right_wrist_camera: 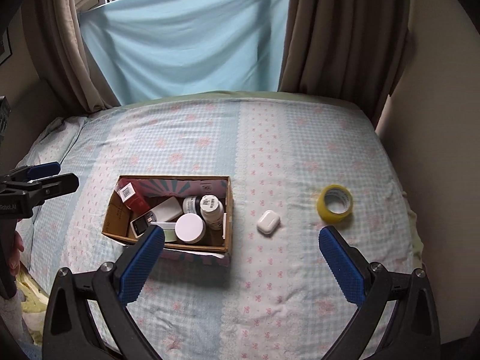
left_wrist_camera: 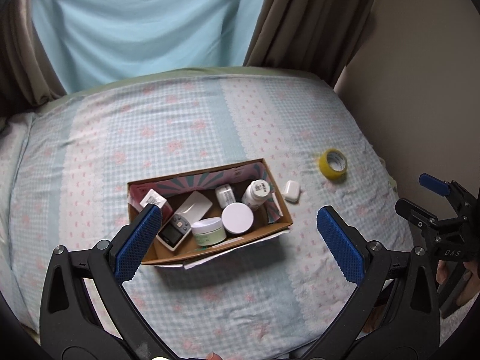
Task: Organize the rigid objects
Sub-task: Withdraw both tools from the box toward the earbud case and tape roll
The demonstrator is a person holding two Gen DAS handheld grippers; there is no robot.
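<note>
A cardboard box (left_wrist_camera: 279, 207) (right_wrist_camera: 229, 210) sits on the bed and holds several jars, bottles, a red carton and a small black device. A white earbuds case (left_wrist_camera: 291, 190) (right_wrist_camera: 268, 222) lies on the sheet just right of the box. A yellow tape roll (left_wrist_camera: 333, 164) (right_wrist_camera: 334, 202) lies farther right. My left gripper (left_wrist_camera: 240, 225) is open and empty, above the box's near side. My right gripper (right_wrist_camera: 243, 246) is open and empty, hovering near the earbuds case. Each gripper shows at the edge of the other's view (left_wrist_camera: 432, 198) (right_wrist_camera: 45, 177).
The bed (right_wrist_camera: 270, 138) has a blue gingham sheet with pink bows. Brown curtains (right_wrist_camera: 339, 30) and a light blue cloth (right_wrist_camera: 186, 36) hang behind it. A wall (left_wrist_camera: 420, 90) runs along the right edge of the bed.
</note>
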